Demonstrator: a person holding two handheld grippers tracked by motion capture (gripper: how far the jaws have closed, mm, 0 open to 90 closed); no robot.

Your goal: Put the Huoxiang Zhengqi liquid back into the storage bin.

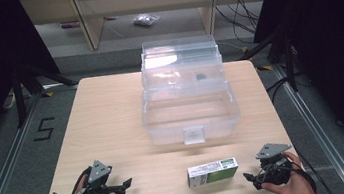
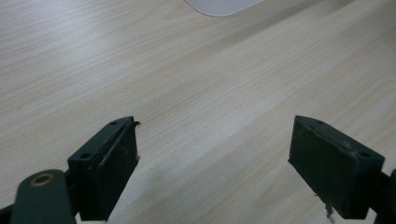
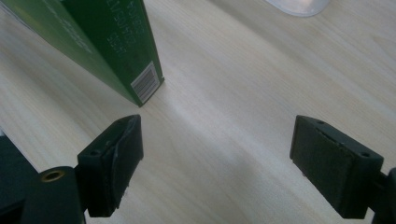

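The right gripper, jaws wide and empty, rests just beside the small green-and-white cardboard box, which lies flat, long axis crosswise. The left gripper sits farther off, equally open. Beyond stands the clear plastic bin.

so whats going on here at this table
A person sits at a light wooden table with a two-jaw gripper in each hand. A green and white cardboard box lies flat near the front edge, just beside the right gripper, whose jaws are open and not touching it. The left gripper rests farther off, open over bare wood. Behind them stands a clear plastic storage box with its lid up. Nothing is being held yet.
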